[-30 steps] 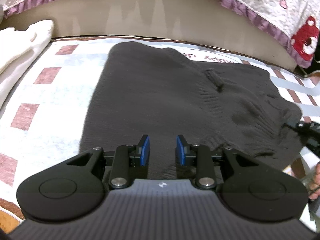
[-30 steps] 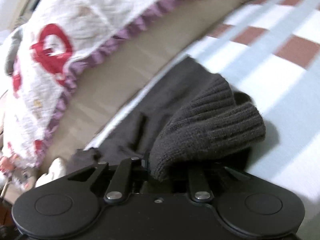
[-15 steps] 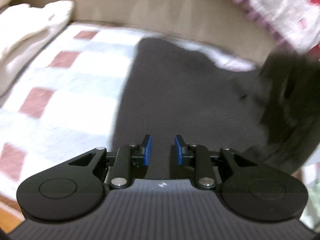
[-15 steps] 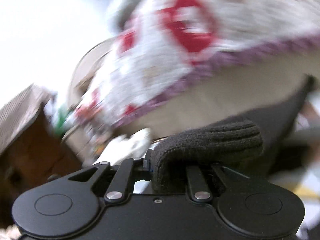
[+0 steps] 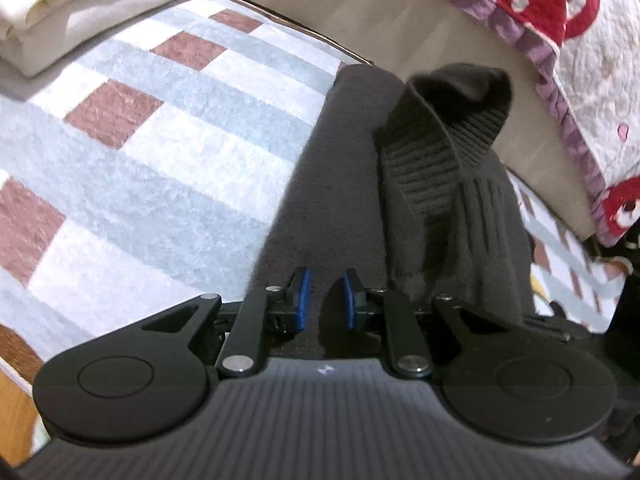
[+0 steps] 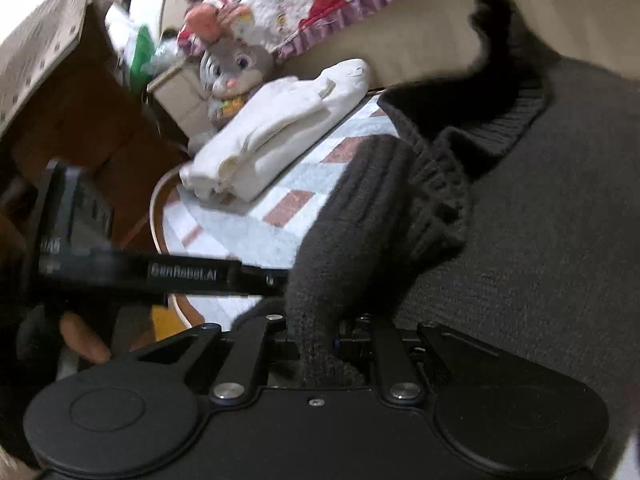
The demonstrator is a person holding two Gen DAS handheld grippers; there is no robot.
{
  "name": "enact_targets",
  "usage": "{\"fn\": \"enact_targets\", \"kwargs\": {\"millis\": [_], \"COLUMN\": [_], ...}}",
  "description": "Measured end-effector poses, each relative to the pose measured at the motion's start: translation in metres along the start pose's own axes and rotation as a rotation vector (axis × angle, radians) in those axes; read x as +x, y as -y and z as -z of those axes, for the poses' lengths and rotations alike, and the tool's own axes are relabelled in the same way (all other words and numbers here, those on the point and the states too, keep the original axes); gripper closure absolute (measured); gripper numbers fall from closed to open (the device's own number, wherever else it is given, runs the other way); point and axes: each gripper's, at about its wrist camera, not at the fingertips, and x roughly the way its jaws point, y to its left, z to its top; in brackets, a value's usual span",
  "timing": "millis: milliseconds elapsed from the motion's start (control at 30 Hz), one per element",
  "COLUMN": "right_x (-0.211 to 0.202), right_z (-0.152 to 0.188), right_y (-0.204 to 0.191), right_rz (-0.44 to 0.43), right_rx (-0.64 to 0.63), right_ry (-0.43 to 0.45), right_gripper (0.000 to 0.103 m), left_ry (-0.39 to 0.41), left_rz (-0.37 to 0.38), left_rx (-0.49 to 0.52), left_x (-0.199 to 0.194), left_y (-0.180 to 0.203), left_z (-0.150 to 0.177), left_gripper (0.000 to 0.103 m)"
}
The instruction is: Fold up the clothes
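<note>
A checked blanket (image 5: pixel 168 168) covers the bed. My right gripper (image 6: pixel 316 340) clamps the ribbed edge of the dark sweater (image 5: pixel 332 200), folded partway over toward eleven o'clock; my left gripper (image 5: pixel 323 300) is closing over the near hem, pads not yet pressing. A folded cream garment (image 6: pixel 276 136) waits at ten o'clock. Thick, limp knit.

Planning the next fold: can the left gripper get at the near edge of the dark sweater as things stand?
Probably yes. The left gripper sits right over the dark sweater, its jaws closing with knit between them and nothing else in the way. The right gripper holds the ribbed hem up off to the side.
</note>
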Motion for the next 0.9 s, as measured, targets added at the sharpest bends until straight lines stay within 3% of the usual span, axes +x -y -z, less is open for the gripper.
{"fn": "enact_targets", "kwargs": {"millis": [167, 267, 333, 400, 567, 733, 767, 800, 900], "right_x": [0.000, -0.008, -0.001, 0.018, 0.025, 0.029, 0.028, 0.025, 0.024], "right_z": [-0.003, -0.008, -0.009, -0.005, 0.001, 0.003, 0.002, 0.003, 0.009], "right_y": [-0.003, -0.025, -0.038, -0.037, -0.043, -0.063, -0.064, -0.065, -0.073], "right_rz": [-0.014, -0.020, 0.020, 0.089, 0.137, 0.222, 0.233, 0.245, 0.288], "right_rx": [0.036, -0.038, -0.144, -0.196, -0.173, -0.249, -0.241, -0.237, -0.285], "right_ry": [-0.005, 0.032, -0.003, -0.079, -0.061, -0.087, -0.087, -0.087, -0.092], "right_gripper": [0.088, 0.087, 0.087, 0.088, 0.087, 0.085, 0.084, 0.084, 0.083], "left_ry": [-0.014, -0.058, -0.088, -0.075, -0.018, 0.022, 0.013, -0.002, -0.057], "left_rz": [0.010, 0.084, 0.095, 0.081, 0.085, 0.133, 0.145, 0.156, 0.194], "left_rx": [0.017, -0.113, -0.176, -0.153, -0.028, 0.050, 0.072, 0.086, 0.072], "left_x": [0.000, -0.004, -0.005, -0.011, -0.036, -0.049, -0.047, -0.043, -0.028], "left_y": [0.002, -0.011, -0.019, -0.017, -0.004, 0.012, 0.015, 0.018, 0.020], "left_z": [-0.001, -0.005, -0.008, -0.010, -0.015, -0.021, -0.021, -0.020, -0.018], "left_gripper": [0.087, 0.085, 0.085, 0.086, 0.082, 0.064, 0.051, 0.046, 0.043]}}
